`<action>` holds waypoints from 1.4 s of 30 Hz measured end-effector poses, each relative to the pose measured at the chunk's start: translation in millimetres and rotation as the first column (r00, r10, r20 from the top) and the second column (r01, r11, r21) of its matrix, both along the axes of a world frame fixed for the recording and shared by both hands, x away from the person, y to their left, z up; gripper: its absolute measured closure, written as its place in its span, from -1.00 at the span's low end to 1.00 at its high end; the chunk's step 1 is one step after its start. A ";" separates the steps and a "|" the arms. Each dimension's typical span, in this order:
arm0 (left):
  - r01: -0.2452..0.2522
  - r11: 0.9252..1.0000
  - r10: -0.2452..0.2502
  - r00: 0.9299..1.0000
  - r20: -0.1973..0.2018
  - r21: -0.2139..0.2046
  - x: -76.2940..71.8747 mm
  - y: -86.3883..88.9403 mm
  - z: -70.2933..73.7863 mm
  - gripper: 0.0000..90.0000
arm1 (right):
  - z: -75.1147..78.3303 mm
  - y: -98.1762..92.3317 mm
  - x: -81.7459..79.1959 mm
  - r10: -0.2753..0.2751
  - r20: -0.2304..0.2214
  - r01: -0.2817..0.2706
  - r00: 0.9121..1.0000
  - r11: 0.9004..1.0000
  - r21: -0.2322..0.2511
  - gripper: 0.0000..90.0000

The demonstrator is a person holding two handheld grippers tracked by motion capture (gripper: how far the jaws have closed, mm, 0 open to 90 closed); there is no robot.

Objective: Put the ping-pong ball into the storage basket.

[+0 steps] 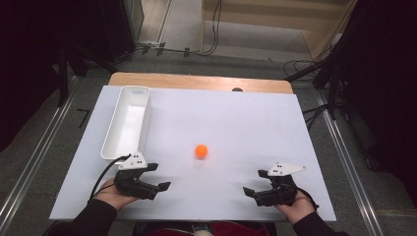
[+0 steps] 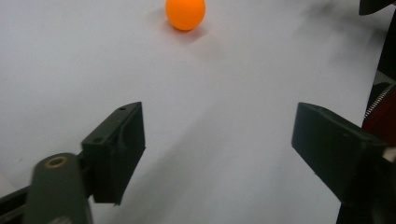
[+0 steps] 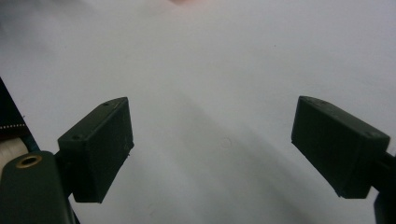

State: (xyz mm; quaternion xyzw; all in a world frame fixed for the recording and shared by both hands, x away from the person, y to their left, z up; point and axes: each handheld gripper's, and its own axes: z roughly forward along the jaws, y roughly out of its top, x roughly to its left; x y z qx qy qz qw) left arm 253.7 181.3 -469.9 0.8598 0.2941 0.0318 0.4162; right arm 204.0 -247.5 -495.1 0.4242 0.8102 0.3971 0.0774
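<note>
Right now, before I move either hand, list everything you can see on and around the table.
ball: one, orange, on the white table top near the middle, apart from both grippers and from the bin.
bin: one, white, long and narrow, empty, along the left side of the table.
table: one, white top with a wooden strip at the far edge.
cables: several, black, on the floor beyond the table.
left gripper: one, black with a grey plate, near edge at the left, jaws open, nothing between them.
right gripper: one, black with a grey plate, near edge at the right, jaws open, nothing between them.
</note>
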 end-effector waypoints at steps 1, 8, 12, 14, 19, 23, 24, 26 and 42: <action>0.004 1.000 -0.004 1.000 0.006 -0.005 0.1 -2.2 0.6 -0.68 | -0.2 0.0 0.1 0.004 0.007 -0.004 1.000 1.000 -0.003 -0.74; -0.022 0.999 0.021 1.000 -0.005 -0.036 0.8 -8.9 2.1 -0.81 | 0.3 -0.4 -1.3 -0.004 -0.002 0.004 1.000 1.000 0.003 -0.74; -0.027 0.999 0.027 1.000 -0.013 -0.035 1.2 -14.3 1.8 -1.00 | 0.3 -1.2 -0.9 -0.007 -0.003 0.007 1.000 1.000 0.008 -0.74; -0.017 1.000 0.017 1.000 -0.026 -0.015 1.6 -16.0 1.4 -1.00 | 0.4 -0.9 -1.2 -0.006 -0.007 0.006 1.000 1.000 0.010 -0.74; -0.032 0.999 0.032 0.999 -0.005 -0.025 1.0 -17.3 3.5 -1.00 | 0.4 -1.2 -1.4 -0.004 -0.005 0.004 1.000 1.000 0.008 -0.74; -0.048 0.999 0.049 0.998 0.033 -0.005 1.0 -20.4 5.3 -1.00 | 0.1 -1.3 -1.2 -0.001 -0.004 0.001 1.000 1.000 0.003 -0.74; -0.048 0.999 0.049 0.998 0.033 -0.005 1.0 -20.4 5.3 -1.00 | 0.1 -1.3 -1.2 -0.001 -0.004 0.001 1.000 1.000 0.003 -0.74; -0.048 0.999 0.048 0.998 0.038 -0.010 0.9 -23.4 6.4 -1.00 | 0.0 -1.2 -1.1 -0.001 -0.003 0.001 1.000 1.000 0.000 -0.74; -0.041 0.999 0.041 0.996 0.075 0.000 2.2 -45.6 7.4 -1.00 | -0.3 -1.1 -1.4 0.002 -0.003 -0.002 1.000 1.000 -0.005 -0.74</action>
